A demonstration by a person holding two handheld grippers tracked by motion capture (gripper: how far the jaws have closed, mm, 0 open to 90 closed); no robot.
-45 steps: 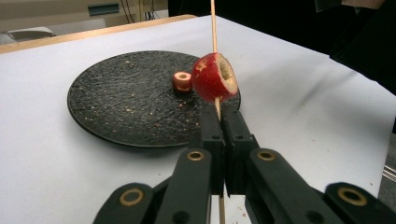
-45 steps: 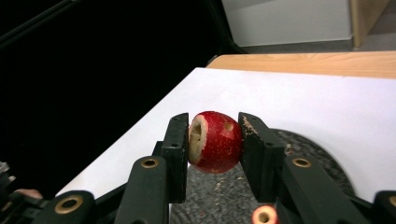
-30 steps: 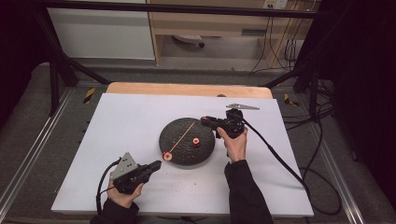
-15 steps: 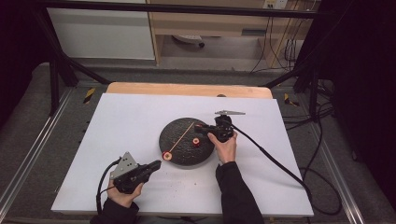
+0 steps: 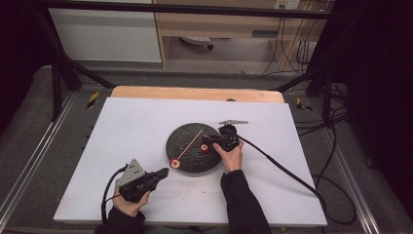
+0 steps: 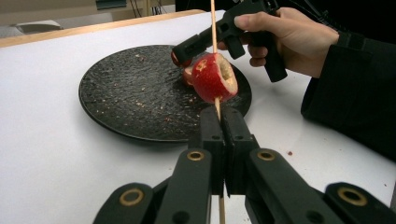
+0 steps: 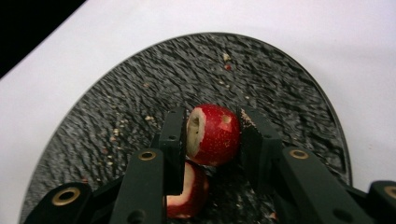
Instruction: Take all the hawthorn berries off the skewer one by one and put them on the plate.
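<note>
Red-skinned and pale-fleshed, the apple pieces look light, wet on their cut faces and easy to bruise or split, so each is best taken across its skin sides with only mild pressure. The thin wooden skewer [image 6: 213, 28] is stiff along its length but would snap if bent. On the black textured plate [image 5: 182, 141] in the middle of the white worktop [image 5: 122, 126], the right gripper [image 7: 212, 135] has its jaws clenched on one apple chunk [image 7: 215, 133], with another slice [image 7: 187, 196] lying just beneath. Near the plate's left edge, the left gripper [image 6: 223, 126] has its jaws shut on the skewer, just below the threaded apple piece [image 6: 212, 79]. The next chunk should probably meet the point squarely.
</note>
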